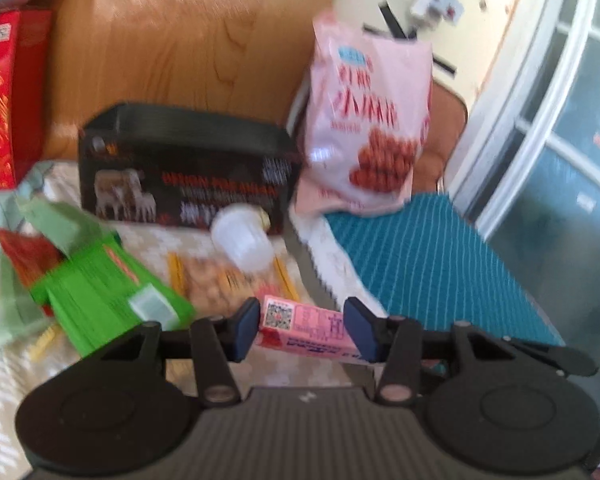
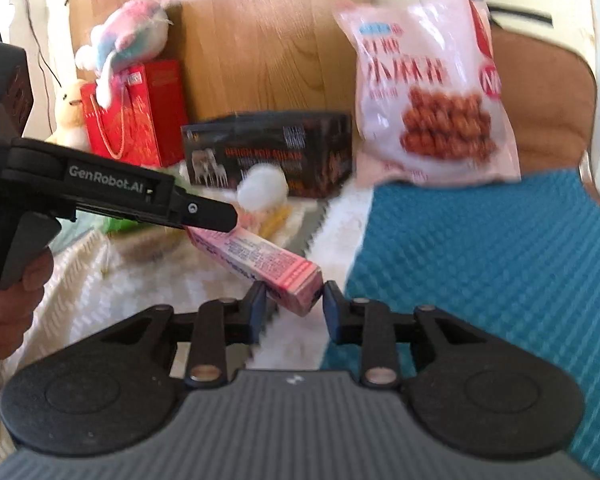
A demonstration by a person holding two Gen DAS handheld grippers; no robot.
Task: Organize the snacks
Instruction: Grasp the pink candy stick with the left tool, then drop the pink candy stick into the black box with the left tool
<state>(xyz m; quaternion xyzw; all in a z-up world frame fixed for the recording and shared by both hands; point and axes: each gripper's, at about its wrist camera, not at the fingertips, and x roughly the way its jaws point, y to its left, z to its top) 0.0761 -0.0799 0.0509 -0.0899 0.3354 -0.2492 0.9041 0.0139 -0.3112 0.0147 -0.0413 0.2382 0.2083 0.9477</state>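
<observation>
Pink box (image 1: 305, 326) print blurred, ends hidden

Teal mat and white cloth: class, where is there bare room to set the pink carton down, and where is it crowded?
Free: the teal mat, bare from the white cloth across to the pink snack bag. Crowded: the cloth before the black box, with a green packet, a white cup and a biscuit packet. The pink carton is between both tongs.
</observation>
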